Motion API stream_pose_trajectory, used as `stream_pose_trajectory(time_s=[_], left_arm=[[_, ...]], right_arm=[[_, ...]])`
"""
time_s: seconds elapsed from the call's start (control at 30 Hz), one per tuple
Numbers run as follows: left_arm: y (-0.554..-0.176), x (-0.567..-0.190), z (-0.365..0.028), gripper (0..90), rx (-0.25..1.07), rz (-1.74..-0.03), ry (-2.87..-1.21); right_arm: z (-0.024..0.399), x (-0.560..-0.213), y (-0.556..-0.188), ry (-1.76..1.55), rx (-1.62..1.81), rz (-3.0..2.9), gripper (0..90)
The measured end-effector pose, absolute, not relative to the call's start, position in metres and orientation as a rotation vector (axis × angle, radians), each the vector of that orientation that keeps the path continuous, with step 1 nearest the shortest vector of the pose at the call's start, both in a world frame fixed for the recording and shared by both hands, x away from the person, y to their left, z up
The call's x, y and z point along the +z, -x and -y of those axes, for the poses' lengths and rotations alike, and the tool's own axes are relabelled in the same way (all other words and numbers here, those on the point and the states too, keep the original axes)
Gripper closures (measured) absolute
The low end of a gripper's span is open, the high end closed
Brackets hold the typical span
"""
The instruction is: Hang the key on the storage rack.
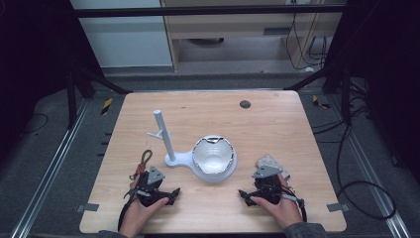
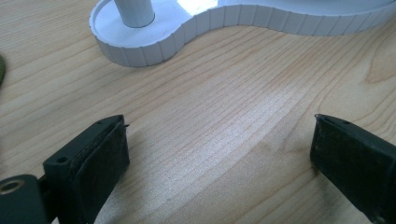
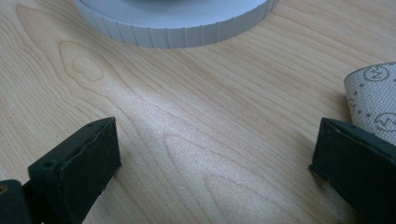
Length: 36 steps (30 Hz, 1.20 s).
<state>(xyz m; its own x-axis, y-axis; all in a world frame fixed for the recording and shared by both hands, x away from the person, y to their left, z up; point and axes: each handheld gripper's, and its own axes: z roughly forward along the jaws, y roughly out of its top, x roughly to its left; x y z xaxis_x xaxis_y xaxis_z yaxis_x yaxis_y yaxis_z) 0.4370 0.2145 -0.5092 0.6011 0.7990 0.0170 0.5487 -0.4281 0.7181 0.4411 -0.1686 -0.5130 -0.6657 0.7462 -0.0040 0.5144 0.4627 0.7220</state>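
Tongs at near edge of wooden surface (image 1: 277, 124) — left tongs (image 1: 171, 194) and right tongs (image 1: 246, 195) both gaping wide, empty, white stand (image 1: 171, 157) with bowl (image 1: 213, 153) between them, farther off.

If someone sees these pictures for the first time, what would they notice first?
Probably the white stand at the middle of the wooden table, with its upright post at the left and a shiny bowl on its round base. Next, the left gripper and right gripper resting near the front edge, fingers spread wide.
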Motion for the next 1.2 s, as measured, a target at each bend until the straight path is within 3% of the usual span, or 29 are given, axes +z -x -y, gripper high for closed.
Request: stream_pose_trajectory(time_s=[0.57, 1.2], left_arm=[[-0.436, -0.504, -0.220, 6.6, 0.467, -1.036, -2.139], [-0.465, -0.467, -0.270, 15.7, 0.495, -1.217, -2.255]], right_arm=[[0.169, -0.513, -0.440, -1.081, 1.017, -2.387, 1.0], [0.169, -0.513, -0.440, -1.081, 1.017, -2.387, 1.0]])
